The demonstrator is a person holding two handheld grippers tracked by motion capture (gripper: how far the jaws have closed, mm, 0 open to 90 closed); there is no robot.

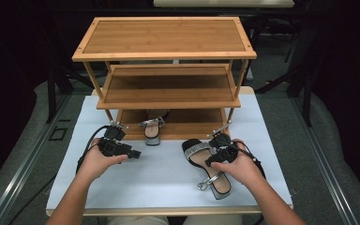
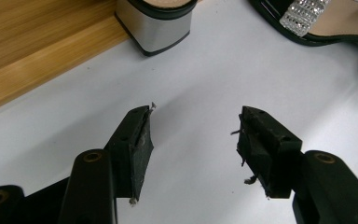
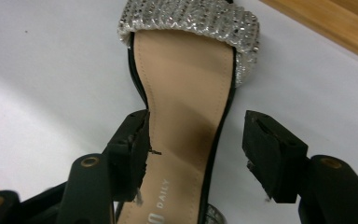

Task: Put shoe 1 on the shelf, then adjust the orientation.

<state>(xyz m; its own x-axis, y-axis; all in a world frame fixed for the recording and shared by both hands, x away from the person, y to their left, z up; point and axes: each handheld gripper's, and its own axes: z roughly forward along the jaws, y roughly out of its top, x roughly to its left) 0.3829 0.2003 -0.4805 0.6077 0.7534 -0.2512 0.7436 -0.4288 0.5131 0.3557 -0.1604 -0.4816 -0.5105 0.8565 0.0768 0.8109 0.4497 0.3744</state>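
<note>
Three-tier bamboo shoe rack (image 1: 164, 40) at the far side of the white surface (image 1: 159, 176), viewed from above. One sandal (image 1: 153, 129) set toe-inward on the bottom shelf (image 1: 192, 123), its silver block heel (image 2: 154, 29) projecting past the shelf's front edge toward the person. Second sandal (image 1: 208, 168) lying flat on the surface in front of the rack, right of centre, rhinestone toe strap (image 3: 191, 18) toward the rack, heel end nearest the person, loose ankle strap and buckle beside the heel.

Left gripper (image 1: 133, 153) held in the left hand (image 1: 98, 161), low over bare surface in front of the rack's left corner; jaws spread wide apart, nothing between them, as seen in the left gripper view (image 2: 193, 135), with the shelved sandal's heel and part of the second sandal beyond the tips.

Right gripper (image 1: 209, 162) held in the right hand (image 1: 241, 168) directly over the second sandal. In the right gripper view (image 3: 193, 140), jaws parted and straddling the tan insole (image 3: 186, 107) at its narrow waist, one jaw at each edge; left jaw overlapping the insole's edge, right jaw standing clear of the sole with white surface between. Not clamped; actual contact with the sandal not determinable.
</note>
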